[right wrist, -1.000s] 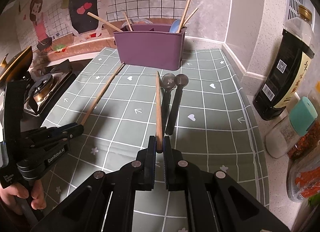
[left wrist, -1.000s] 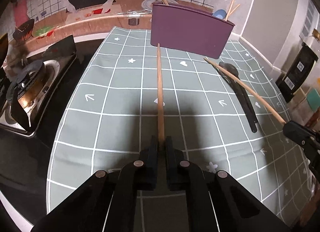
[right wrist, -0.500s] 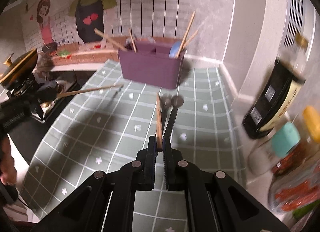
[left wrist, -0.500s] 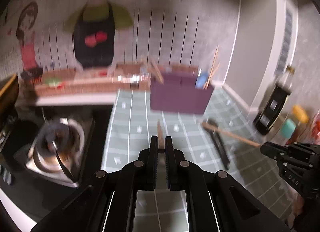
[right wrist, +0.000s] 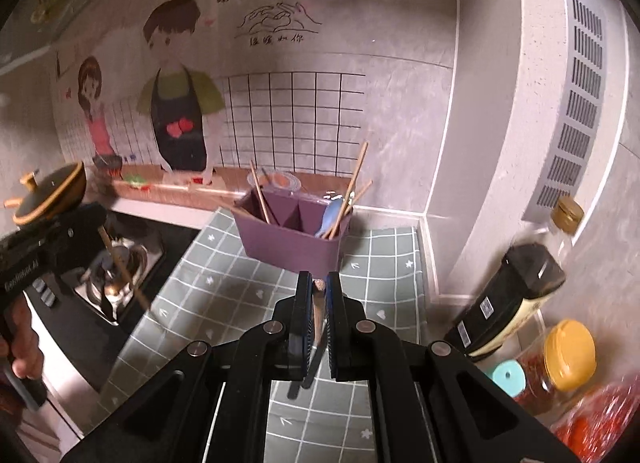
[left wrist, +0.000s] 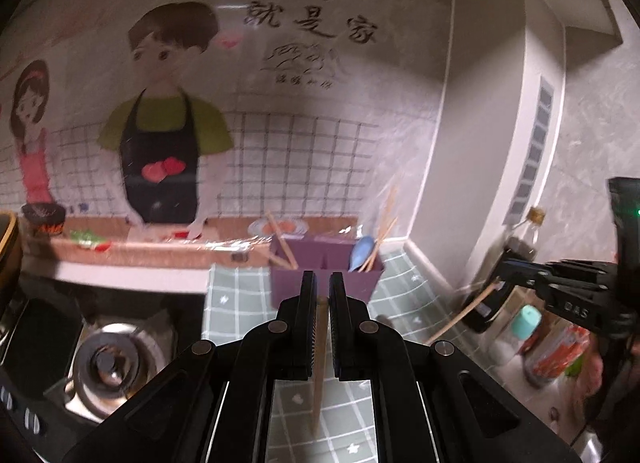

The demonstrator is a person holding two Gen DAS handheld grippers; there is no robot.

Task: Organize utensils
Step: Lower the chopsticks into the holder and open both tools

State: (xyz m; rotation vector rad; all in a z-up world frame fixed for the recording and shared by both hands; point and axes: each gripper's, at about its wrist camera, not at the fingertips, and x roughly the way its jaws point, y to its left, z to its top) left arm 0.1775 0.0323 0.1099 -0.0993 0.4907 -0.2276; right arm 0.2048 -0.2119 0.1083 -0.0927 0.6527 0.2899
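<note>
My left gripper (left wrist: 320,283) is shut on a wooden chopstick (left wrist: 319,363) that hangs down between its fingers, high above the green grid mat (left wrist: 236,295). My right gripper (right wrist: 319,279) is shut on a second chopstick (right wrist: 318,303), also raised. Ahead stands the purple utensil holder (right wrist: 288,247), with several chopsticks and a blue spoon (right wrist: 330,217) in it. In the right wrist view the left gripper (right wrist: 98,223) shows at the left with its chopstick (right wrist: 124,271). In the left wrist view the right gripper (left wrist: 504,275) shows at the right. Two black spoons (right wrist: 312,363) lie on the mat below.
A gas burner (right wrist: 116,267) and a pot lid (right wrist: 52,191) are to the left of the mat. A dark sauce bottle (right wrist: 516,295), a yellow-lidded jar (right wrist: 568,351) and a teal-capped jar (right wrist: 508,377) crowd the right wall. The back wall rises behind the holder.
Both grippers have risen well above the mat, each with its chopstick. The chopsticks now hang below the fingers, and both views have tilted up toward the wall.
</note>
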